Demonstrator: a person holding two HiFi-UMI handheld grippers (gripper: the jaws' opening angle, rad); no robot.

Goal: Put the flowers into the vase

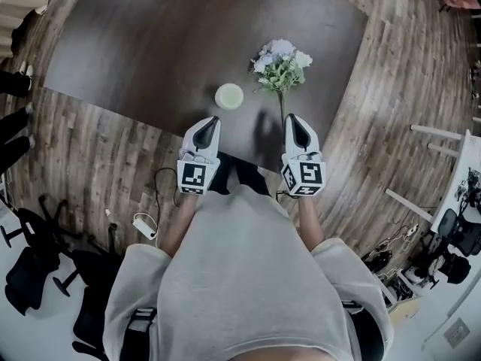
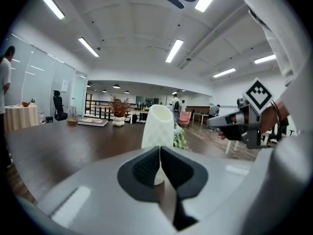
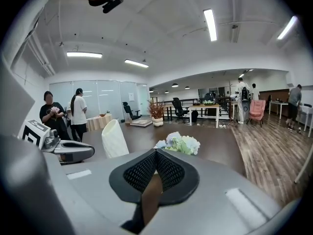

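A bunch of pale flowers [image 1: 280,66] with a green stem lies on the dark table [image 1: 150,43], blooms pointing away from me. A pale green-white vase [image 1: 229,95] stands upright to its left. My left gripper [image 1: 213,119] hovers at the table's near edge, just short of the vase [image 2: 158,126], jaws shut and empty. My right gripper [image 1: 294,117] hangs beside the lower end of the stem, also shut with nothing in it. In the right gripper view the blooms [image 3: 180,143] and the vase [image 3: 114,138] sit just beyond the closed jaws.
The table stands on a wood plank floor [image 1: 391,89]. Cables and a power adapter [image 1: 144,225] lie on the floor at my left, with office chairs [image 1: 30,273] nearby. White furniture legs [image 1: 432,134] stand at the right. People [image 3: 78,112] stand far behind the table.
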